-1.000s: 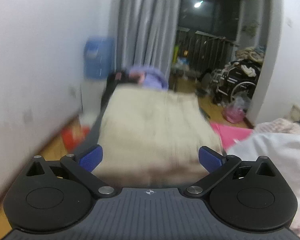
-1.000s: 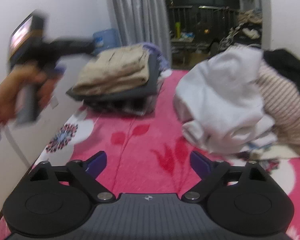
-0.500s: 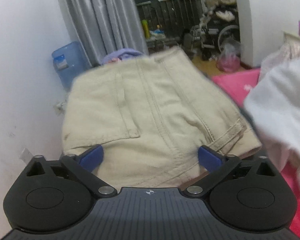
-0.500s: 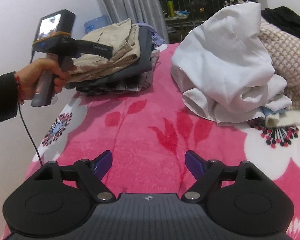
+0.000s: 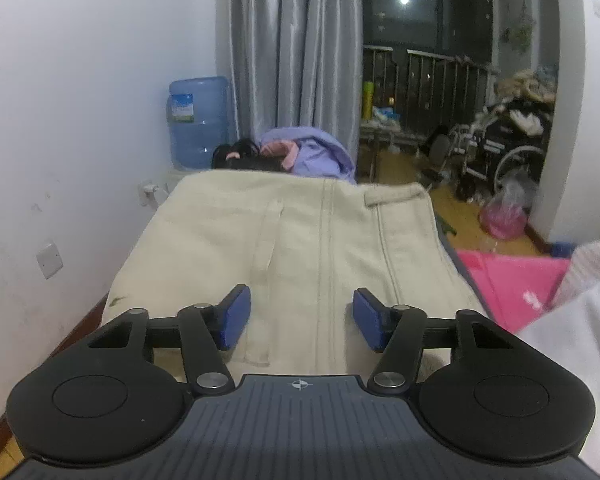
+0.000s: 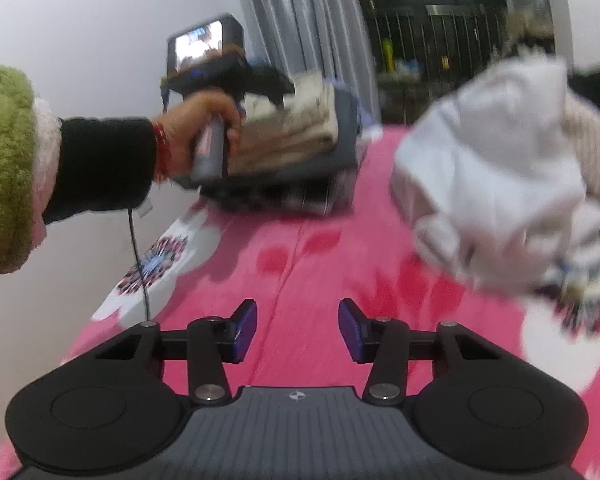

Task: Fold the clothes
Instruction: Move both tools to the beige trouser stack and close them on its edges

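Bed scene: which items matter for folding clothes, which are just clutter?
Job:
- beige trousers, folded, top of the stack
- white garment, unfolded heap on the pink blanket
- left gripper, open over the trousers
- right gripper, open, empty

Clutter:
- water jug
- curtain
- wheelchair
- purple bundle behind the stack

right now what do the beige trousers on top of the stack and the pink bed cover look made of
Beige trousers: probably a matte woven cotton twill, judging by the raised double-stitched seams and belt loop. Pink bed cover: likely a plush fleece blanket with a printed flower pattern; its soft, slightly fuzzy look suggests this, but blur leaves it open.
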Available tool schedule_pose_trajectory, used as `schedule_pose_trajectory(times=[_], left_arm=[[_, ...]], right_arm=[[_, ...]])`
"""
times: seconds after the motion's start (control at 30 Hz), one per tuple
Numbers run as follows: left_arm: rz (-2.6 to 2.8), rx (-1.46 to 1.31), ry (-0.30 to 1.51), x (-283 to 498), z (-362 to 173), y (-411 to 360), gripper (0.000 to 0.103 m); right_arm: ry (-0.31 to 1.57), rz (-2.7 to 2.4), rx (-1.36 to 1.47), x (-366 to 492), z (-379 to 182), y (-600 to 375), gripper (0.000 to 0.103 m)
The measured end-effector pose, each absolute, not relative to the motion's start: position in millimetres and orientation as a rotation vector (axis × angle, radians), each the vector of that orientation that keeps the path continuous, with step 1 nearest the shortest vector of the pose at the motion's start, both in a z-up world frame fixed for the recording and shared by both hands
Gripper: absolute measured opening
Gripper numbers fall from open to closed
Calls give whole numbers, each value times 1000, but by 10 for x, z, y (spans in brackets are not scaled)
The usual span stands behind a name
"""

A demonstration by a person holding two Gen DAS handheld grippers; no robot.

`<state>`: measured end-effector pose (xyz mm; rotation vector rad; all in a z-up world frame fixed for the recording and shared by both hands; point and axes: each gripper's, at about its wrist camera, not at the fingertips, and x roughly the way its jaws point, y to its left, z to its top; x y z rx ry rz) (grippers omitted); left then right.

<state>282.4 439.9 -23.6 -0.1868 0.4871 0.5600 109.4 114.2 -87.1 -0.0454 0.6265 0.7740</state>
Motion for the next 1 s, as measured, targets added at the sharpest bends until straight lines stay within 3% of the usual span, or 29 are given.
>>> schedule_pose_trajectory(times=[0.13, 0.27, 0.33, 0.6, 0.77, 0.9, 1.0], left_arm=[[489, -242, 435, 2551, -109, 4531, 57], [461, -205, 461, 2388, -150, 4798, 56], [437, -161, 485, 2357, -245, 4902, 55], [398, -29, 503, 2531, -469, 4925, 57], [408, -91, 486, 2574, -300, 4903, 57], [407, -151, 374, 2707, 33, 4923, 65], [513, -172, 459, 3141, -118, 5226, 64]], right_arm=[[455, 775, -93, 1684, -629, 1283, 48], [349, 832, -126, 2477, -382, 1869, 32], [328, 888, -128, 2768, -337, 2221, 29], [542, 879, -139, 3533, -1024, 2949, 29], [562, 892, -134, 3553, -995, 2932, 30], [555, 896, -139, 3501, -1057, 2909, 29], [547, 881, -122, 3436, -1089, 2893, 29]])
